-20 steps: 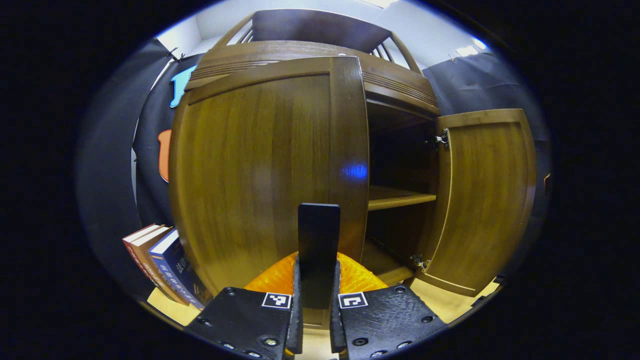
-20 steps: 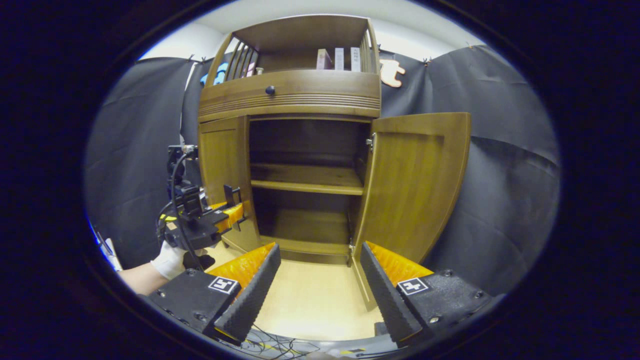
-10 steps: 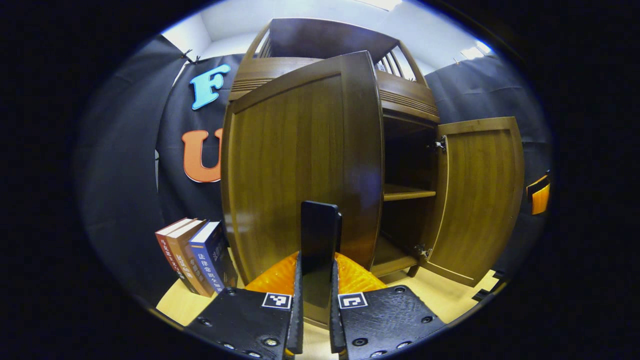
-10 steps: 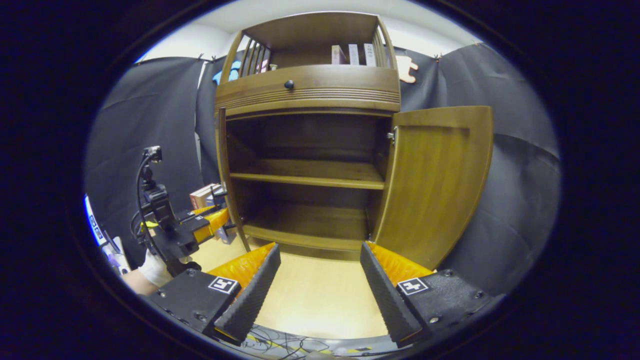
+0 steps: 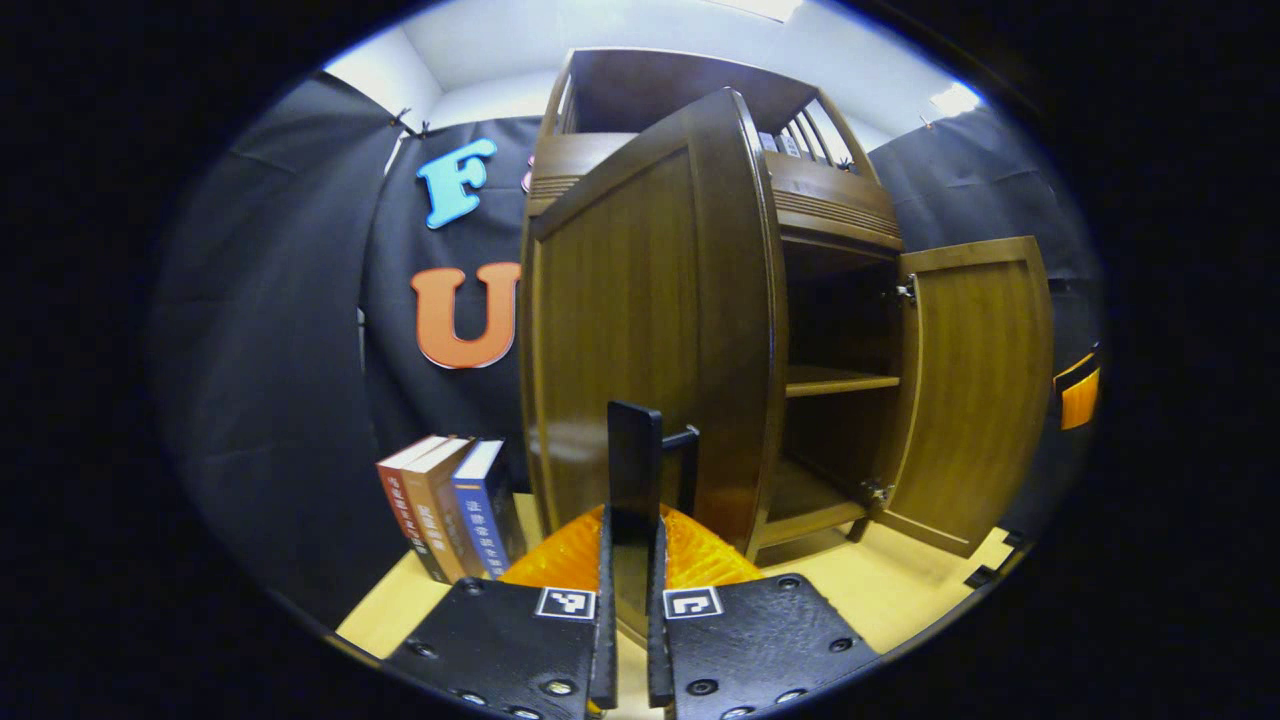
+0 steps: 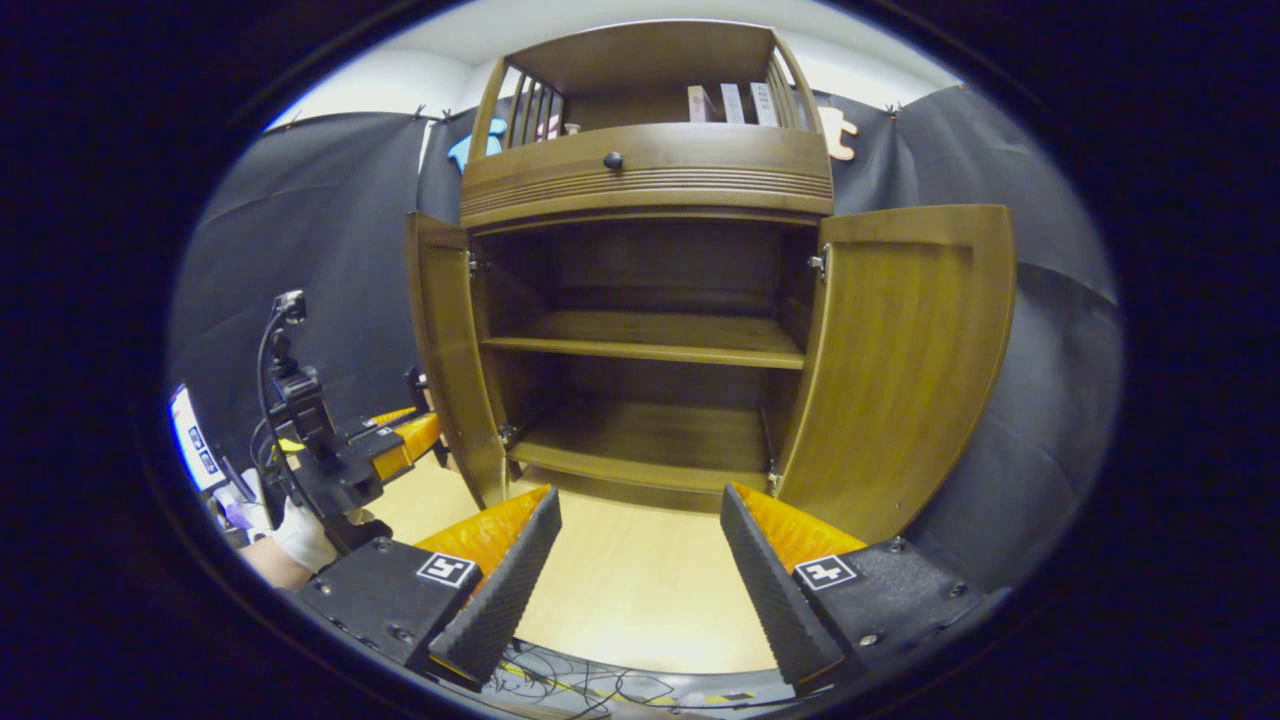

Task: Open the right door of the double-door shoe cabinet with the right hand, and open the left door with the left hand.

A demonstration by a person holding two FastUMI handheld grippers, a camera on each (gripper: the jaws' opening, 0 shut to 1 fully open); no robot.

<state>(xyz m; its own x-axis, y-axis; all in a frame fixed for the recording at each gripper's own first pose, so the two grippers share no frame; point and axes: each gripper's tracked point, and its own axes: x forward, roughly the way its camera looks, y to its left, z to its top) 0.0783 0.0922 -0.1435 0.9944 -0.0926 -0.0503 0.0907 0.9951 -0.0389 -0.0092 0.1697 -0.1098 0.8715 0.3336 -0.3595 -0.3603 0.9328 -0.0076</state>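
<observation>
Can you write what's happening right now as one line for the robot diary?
left gripper: shut on left door handle | right gripper: open, holding nothing | right door: open | cabinet shelves: bare

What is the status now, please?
Left gripper shut on left door handle. Right gripper open, holding nothing. Right door swung wide. Books stand beside cabinet, not obstructing.

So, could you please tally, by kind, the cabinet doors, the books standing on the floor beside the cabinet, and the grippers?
Cabinet doors: 2, the left door and the right door, both open.
Books on the floor beside the cabinet: 3.
Grippers: 2, the left gripper shut on the left door's handle, the right gripper open.
Total: 7.
</observation>
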